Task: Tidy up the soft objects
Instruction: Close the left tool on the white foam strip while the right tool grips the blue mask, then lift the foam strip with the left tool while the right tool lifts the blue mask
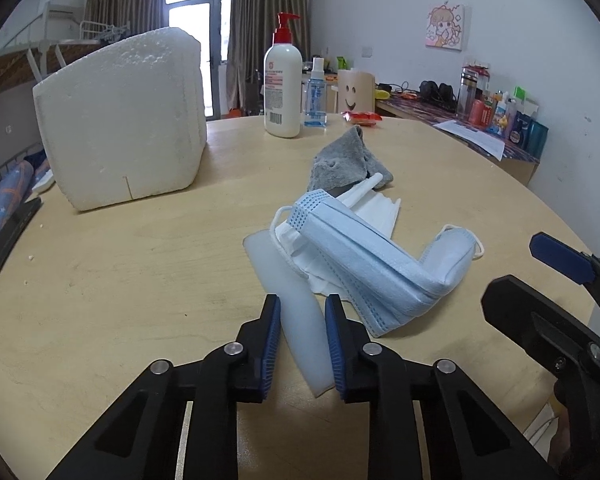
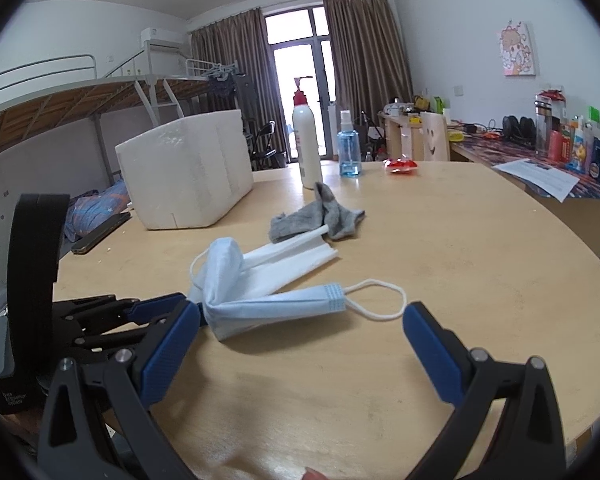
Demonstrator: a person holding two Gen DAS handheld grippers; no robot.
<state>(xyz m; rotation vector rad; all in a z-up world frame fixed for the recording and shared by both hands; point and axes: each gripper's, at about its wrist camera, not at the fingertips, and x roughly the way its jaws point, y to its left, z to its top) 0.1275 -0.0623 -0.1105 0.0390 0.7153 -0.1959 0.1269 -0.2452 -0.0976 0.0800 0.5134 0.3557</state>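
My left gripper (image 1: 302, 306) is shut on a translucent white plastic sleeve (image 1: 296, 304) that lies on the round wooden table (image 1: 140, 280). A folded blue face mask (image 1: 376, 264) drapes over the sleeve's far end, on top of a white mask (image 1: 376, 208). A grey cloth (image 1: 344, 156) lies behind them. In the right wrist view the blue mask (image 2: 268, 304) lies just ahead of my open, empty right gripper (image 2: 300, 316), its ear loop (image 2: 380, 296) between the fingers. The white mask (image 2: 292, 256) and grey cloth (image 2: 320, 216) lie beyond. The right gripper also shows in the left wrist view (image 1: 548, 280).
A white foam box (image 1: 120, 120) stands at the table's back left. A pump lotion bottle (image 1: 283, 88), a blue spray bottle (image 1: 315, 96) and a red snack packet (image 1: 362, 117) stand at the far edge. A dark phone (image 1: 8, 236) lies at the left edge. A cluttered desk (image 1: 492, 120) stands on the right.
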